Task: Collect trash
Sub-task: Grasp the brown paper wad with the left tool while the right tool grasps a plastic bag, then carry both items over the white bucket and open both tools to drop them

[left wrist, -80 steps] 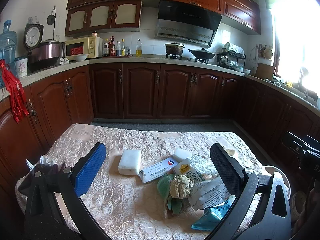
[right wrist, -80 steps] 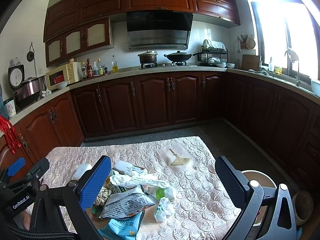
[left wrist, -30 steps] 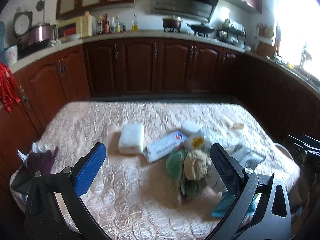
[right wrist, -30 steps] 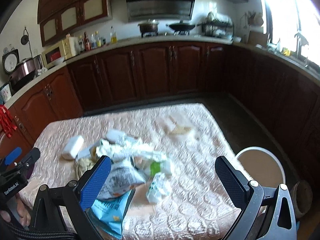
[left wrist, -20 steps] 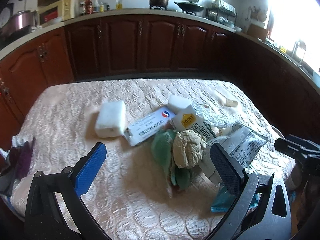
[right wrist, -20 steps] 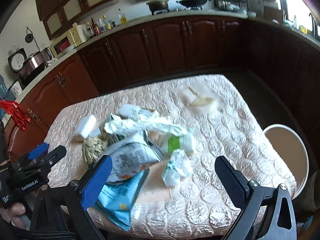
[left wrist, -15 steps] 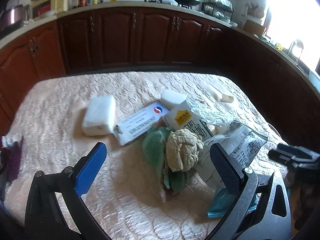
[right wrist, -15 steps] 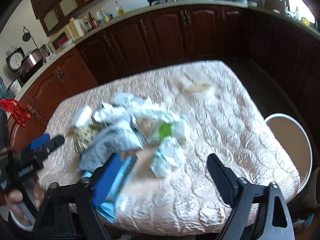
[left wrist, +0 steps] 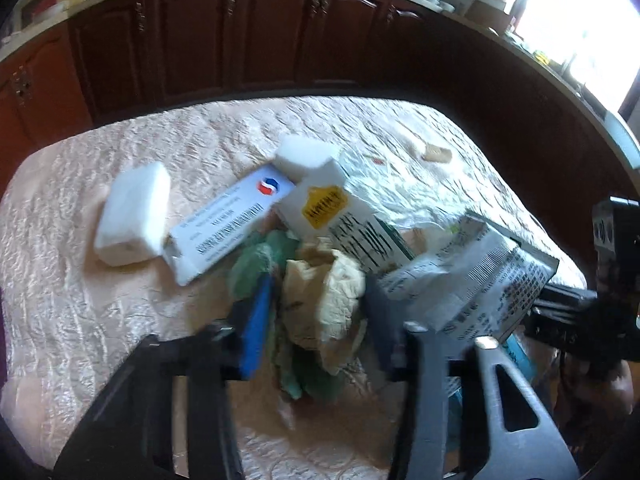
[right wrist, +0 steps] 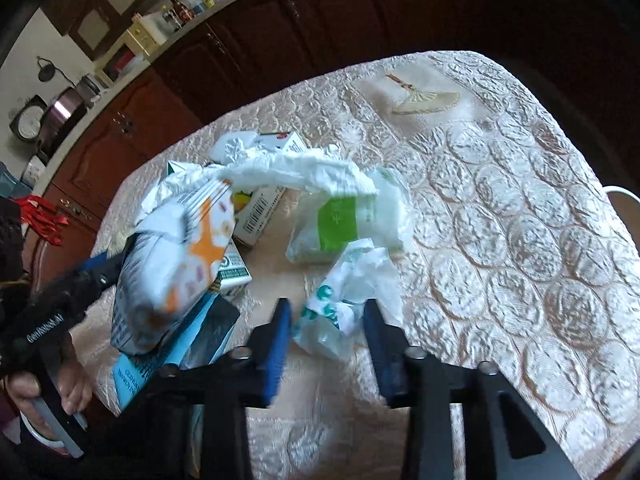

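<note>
Left hand-held gripper [left wrist: 316,316]: fingers narrowed around crumpled beige paper wad [left wrist: 324,296] in the trash pile on the quilted cream desk [left wrist: 80,300] | Right hand-held gripper [right wrist: 326,324]: fingers flanking crumpled white-and-green plastic wrapper [right wrist: 344,296], contact unclear

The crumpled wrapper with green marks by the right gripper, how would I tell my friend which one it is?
Start at the trash pile on the quilted table. At its near edge, between the right gripper jaws, lies the crumpled wrapper. It is white with teal-green marks, smaller than the bag with the green square behind it.
</note>
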The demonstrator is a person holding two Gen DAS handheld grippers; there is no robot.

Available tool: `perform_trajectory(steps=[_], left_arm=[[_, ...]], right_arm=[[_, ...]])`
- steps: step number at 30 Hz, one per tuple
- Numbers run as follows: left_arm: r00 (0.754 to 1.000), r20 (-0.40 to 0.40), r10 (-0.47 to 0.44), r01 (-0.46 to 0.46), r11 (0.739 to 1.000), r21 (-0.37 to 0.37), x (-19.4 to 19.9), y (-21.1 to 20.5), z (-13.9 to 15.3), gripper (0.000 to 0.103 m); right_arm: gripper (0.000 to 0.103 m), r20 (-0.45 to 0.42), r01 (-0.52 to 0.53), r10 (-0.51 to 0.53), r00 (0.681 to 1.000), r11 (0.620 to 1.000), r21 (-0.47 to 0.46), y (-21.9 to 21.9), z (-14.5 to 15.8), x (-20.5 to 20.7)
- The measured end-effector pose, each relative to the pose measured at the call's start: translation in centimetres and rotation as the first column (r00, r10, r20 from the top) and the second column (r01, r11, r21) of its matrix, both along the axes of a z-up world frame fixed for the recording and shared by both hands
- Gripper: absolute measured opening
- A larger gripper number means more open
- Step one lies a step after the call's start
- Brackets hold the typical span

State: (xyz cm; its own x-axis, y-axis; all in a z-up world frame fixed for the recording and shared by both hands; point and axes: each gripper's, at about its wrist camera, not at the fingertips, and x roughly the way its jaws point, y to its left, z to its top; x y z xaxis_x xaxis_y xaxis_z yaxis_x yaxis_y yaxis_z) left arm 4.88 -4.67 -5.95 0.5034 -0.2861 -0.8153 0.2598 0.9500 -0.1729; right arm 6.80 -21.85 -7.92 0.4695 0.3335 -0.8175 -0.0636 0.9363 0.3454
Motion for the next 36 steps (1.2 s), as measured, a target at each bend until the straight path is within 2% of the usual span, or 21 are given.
perform_trajectory(steps=[1, 3, 11, 17, 23, 36], left_arm=[[1.000, -0.001, -0.002, 0.002, 1.000, 0.002, -0.1, 0.0, 0.0, 0.029], [1.000, 0.002, -0.002, 0.002, 1.000, -0.011, -0.3, 0.3, 0.2, 0.025], [0.997, 0.057, 0.042, -0.040, 0.999, -0.038, -2.0, 2.0, 3.8, 0.023], [0.994, 0.105, 0.003, 0.006, 0.996, -0.087, -2.7, 1.3, 7.4, 0.023], [0.988, 0.136, -0.076, 0.085, 0.995, -0.060, -2.9, -2.6, 9.0, 0.023], [0.968, 0.120, -0.219, 0.222, 0.975, -0.013, -3.1, -12.6, 9.9, 0.023]], right_arm=[[0.024, 0.005, 0.003, -0.003, 1.000, 1.000, -0.008, 0.0, 0.1, -0.1], [0.021, 0.031, 0.027, -0.026, 0.999, 1.000, -0.007, -0.5, 0.6, -0.7], [0.019, 0.072, 0.086, -0.090, 0.993, 0.995, 0.050, -3.0, 2.3, -2.1], [0.019, 0.136, 0.101, -0.108, 0.985, 0.994, 0.051, -4.3, 5.3, -3.6], [0.019, 0.169, 0.122, -0.130, 0.977, 0.991, 0.056, -5.9, 6.9, -4.5], [0.019, 0.185, 0.217, -0.218, 0.958, 0.976, 0.022, -11.4, 8.3, -6.7]])
